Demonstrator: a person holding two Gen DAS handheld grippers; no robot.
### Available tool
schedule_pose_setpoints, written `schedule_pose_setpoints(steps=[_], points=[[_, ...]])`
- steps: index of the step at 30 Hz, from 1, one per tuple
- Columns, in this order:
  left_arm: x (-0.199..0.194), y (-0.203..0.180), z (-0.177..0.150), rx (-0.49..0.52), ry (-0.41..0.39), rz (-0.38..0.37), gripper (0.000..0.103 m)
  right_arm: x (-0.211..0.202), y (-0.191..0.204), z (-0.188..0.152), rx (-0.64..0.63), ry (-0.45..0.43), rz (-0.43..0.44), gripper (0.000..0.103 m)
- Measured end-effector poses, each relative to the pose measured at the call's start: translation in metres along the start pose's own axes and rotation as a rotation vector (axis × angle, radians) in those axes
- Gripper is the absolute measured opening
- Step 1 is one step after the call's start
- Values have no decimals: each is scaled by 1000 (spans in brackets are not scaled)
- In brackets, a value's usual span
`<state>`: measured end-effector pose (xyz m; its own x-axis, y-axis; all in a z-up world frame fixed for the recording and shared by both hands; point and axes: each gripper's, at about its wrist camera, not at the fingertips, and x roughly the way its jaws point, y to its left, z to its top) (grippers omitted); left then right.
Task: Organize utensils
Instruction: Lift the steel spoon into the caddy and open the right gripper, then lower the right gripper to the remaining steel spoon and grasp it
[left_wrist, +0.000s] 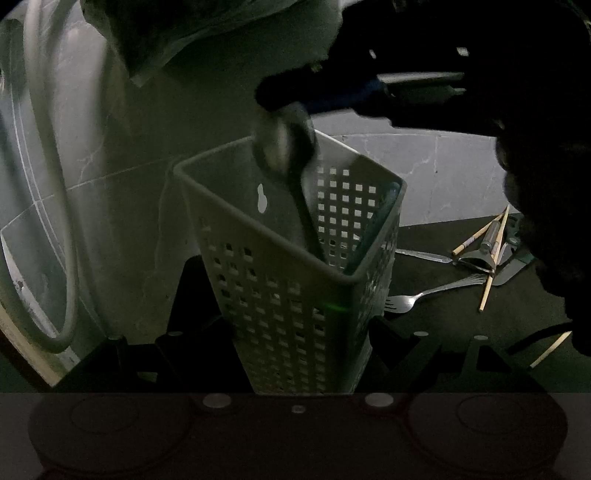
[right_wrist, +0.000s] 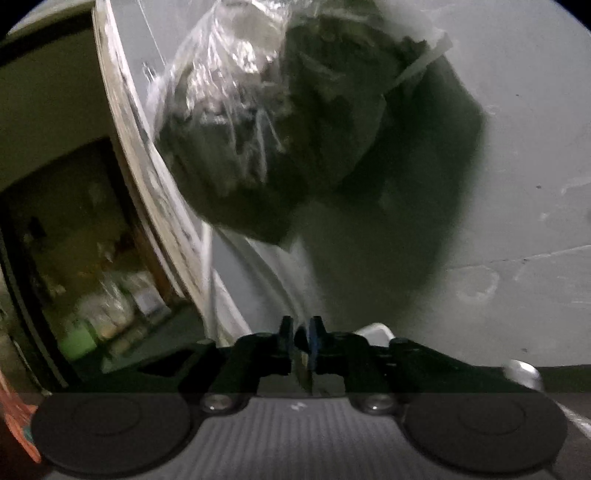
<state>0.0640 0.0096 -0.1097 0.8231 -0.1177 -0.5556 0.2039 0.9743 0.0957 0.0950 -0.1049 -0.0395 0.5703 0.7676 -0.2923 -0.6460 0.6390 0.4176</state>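
The left gripper clamps its fingers on the sides of a perforated basket, holding it tilted above the dark worktop. The right gripper, fingers parted by a narrow gap, sits above the rim, where a spoon stands bowl-up inside. A fork, chopsticks and other utensils lie right of the basket.

You are looking at two dim views, and no lettering, label, brand, number or sign is showing clearly enough to read — not on anything near or far. At the far left of the right wrist view, a stack of packages is sitting blurred in the dark — any print on it is staying illegible.
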Motion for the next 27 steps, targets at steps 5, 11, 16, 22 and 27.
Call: schedule_pose_setpoints(steps=[5, 11, 16, 22, 27], points=[[-1, 3, -2, -2, -4, -7, 84, -24, 7, 4, -41, -21, -50, 47], [-2, 5, -3, -2, -6, -15, 84, -58, -4, 17, -67, -57, -225, 92], [-4, 6, -3, 1, -2, -17, 84, -43, -51, 16, -8, 41, -385, 102], [-4, 10, -2, -3, 6, -14, 84, 25, -100, -10, 22, 293, -607, 102], [-3, 14, -3, 0, 6, -12, 84, 65, -110, -28, -15, 370, -676, 102]])
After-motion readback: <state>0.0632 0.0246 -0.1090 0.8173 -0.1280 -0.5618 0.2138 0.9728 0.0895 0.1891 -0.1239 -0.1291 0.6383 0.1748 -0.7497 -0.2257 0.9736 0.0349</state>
